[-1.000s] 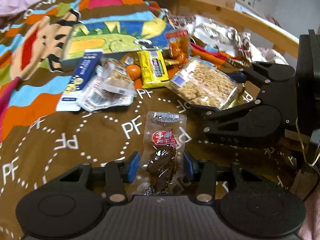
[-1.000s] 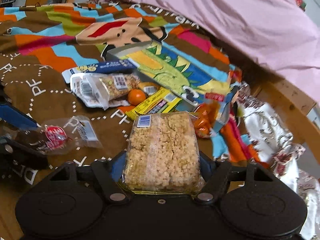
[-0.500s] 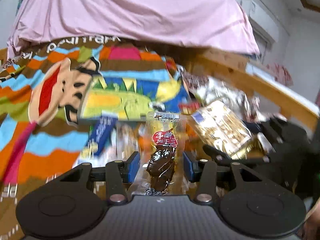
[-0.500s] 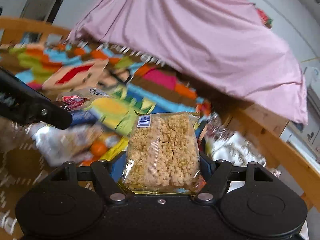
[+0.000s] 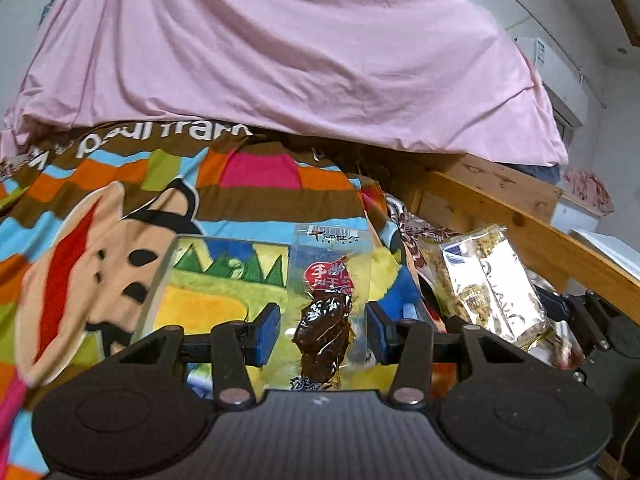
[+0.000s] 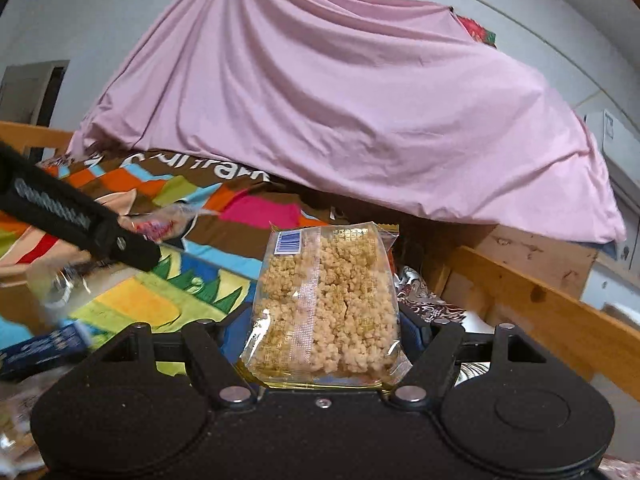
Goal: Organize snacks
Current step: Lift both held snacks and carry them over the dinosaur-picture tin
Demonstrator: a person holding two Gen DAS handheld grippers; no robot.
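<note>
Claws first: my left claw [image 5: 322, 330] carries a clear packet of dark dried meat [image 5: 325, 320], though its blue pads [image 5: 269, 334] seem to stand off the wrapper. My right claw [image 6: 326, 334] is clamped on a bag of puffed-grain cake [image 6: 326, 300]. Both hang over the box [image 5: 224, 292] on the blanket [image 5: 100, 208]. I'd lower each level and release inside. Box's near wall is hidden.

blue packet [image 6: 40, 346] motion-blurred, left claw [image 6: 154, 254] cut off by edge
</note>
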